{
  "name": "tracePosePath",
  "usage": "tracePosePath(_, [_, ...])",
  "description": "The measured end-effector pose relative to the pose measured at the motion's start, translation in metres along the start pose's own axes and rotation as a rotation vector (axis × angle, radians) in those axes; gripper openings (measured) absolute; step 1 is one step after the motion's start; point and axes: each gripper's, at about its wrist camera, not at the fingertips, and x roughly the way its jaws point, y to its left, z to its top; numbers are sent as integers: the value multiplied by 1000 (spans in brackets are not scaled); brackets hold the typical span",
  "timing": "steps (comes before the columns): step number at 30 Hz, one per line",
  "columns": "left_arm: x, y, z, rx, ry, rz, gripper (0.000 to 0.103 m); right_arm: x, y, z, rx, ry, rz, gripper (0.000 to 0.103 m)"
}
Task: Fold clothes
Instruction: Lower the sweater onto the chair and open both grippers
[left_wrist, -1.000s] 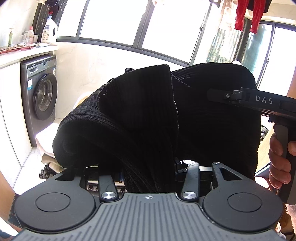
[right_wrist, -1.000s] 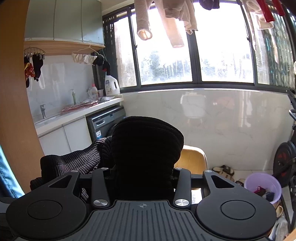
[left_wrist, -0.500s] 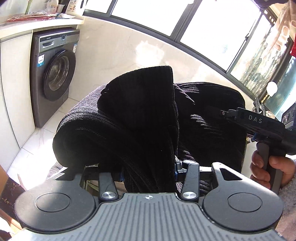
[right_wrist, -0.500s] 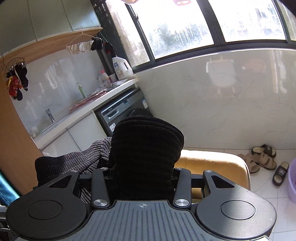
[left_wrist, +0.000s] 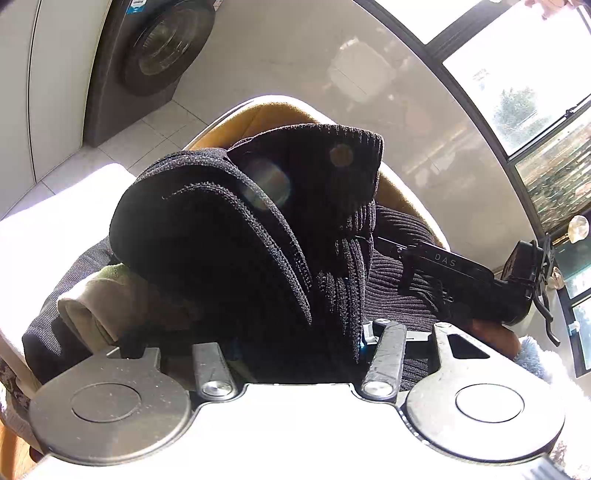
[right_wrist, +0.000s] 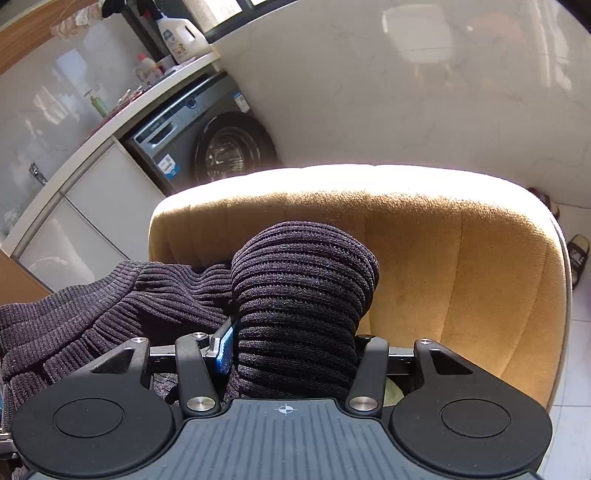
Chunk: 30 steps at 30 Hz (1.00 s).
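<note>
So biggest thing first: a mustard-yellow armchair (right_wrist: 461, 280) fills the right wrist view, with a washing machine (right_wrist: 218, 147) tucked under a counter behind it. Draped between the two tools, low over the chair seat, is the black ribbed sweater (left_wrist: 229, 240), already bunched into a thick bundle. Its long axis runs roughly side to side from one tool to the other, so each end rises straight ahead of its own jaws. The left gripper (left_wrist: 299, 354) has a fat fold standing up between its jaws, and the right gripper (right_wrist: 291, 354) has the other ribbed end the same way (blue pad of one finger (right_wrist: 224, 350) peeks out right beside the knit, seemingly just off it). Both sets of jaws are opening at about a middling width with cloth between them; on the left I honestly can't tell if the pads press on it, since the fabric hides them. From the left wrist view you can see the right tool coming in from the side, held in a hand (left_wrist: 491, 330) with a fuzzy sleeve, very close to the bundle. Under the sweater there's more clothing, including a beige piece (left_wrist: 99, 299) on a white cushion (left_wrist: 55, 221). My guess is this is the set-down of the folded piece, so neither hand is really nearer; both just need to back straight off.
</note>
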Motion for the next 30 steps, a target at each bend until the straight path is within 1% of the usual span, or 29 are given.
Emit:
tracePosePath(1, [-8, -1, -5, -9, 8, -11, 54, 2, -4, -3, 29, 11, -19, 60])
tracePosePath(2, [-13, -4, -3, 9, 10, -3, 54, -4, -4, -6, 38, -5, -39, 65])
tracePosePath(3, [-22, -7, 0, 47, -1, 7, 55, -12, -4, -8, 43, -27, -58, 69])
tracePosePath(4, [-31, -10, 3, 85, -11, 17, 57, -27, -3, -8, 36, -61, -73, 78])
tracePosePath(5, [-42, -14, 5, 129, -24, 18, 57, -41, -2, -8, 30, -95, -89, 83])
tracePosePath(7, [-64, -21, 11, 221, -61, -6, 57, -77, 4, -10, -4, -147, -93, 83])
tracePosePath(9, [-87, -35, 18, 328, -131, -47, 58, -114, 16, -15, -60, -186, -79, 84])
tracePosePath(11, [-110, -62, 21, 427, -194, -109, 66, -142, 43, -31, -178, -192, -42, 85])
tracePosePath(12, [-119, -81, 18, 467, -205, -140, 74, -150, 62, -39, -250, -192, -33, 86])
tracePosePath(13, [-109, -90, 26, 497, -196, -158, 77, -155, 77, -49, -311, -188, -27, 87])
tracePosePath(14, [-98, -98, 34, 527, -186, -174, 77, -155, 92, -58, -357, -181, -19, 87])
tracePosePath(15, [-79, -101, 43, 540, -157, -156, 77, -154, 105, -67, -395, -168, -16, 87])
tracePosePath(17, [-39, -105, 61, 568, -100, -118, 77, -144, 117, -83, -429, -116, -36, 87])
tracePosePath(19, [22, -82, 89, 602, -40, -20, 69, -135, 125, -99, -452, -69, -53, 85])
tracePosePath(20, [43, -70, 96, 603, 2, 25, 66, -132, 120, -107, -433, -59, -50, 85])
tracePosePath(22, [72, -40, 102, 601, 83, 108, 57, -129, 109, -121, -395, -38, -39, 85])
tracePosePath(23, [73, -30, 94, 614, 112, 132, 54, -129, 103, -126, -376, -26, -20, 85])
tracePosePath(24, [69, -21, 84, 642, 122, 138, 50, -128, 99, -130, -366, -12, -5, 85])
tracePosePath(25, [65, -13, 73, 668, 131, 142, 50, -128, 96, -135, -370, -1, 8, 84])
tracePosePath(28, [51, 1, 53, 660, 140, 129, 50, -125, 89, -151, -395, 36, 47, 84])
tracePosePath(30, [43, 3, 42, 666, 133, 131, 50, -123, 87, -156, -409, 42, 63, 85])
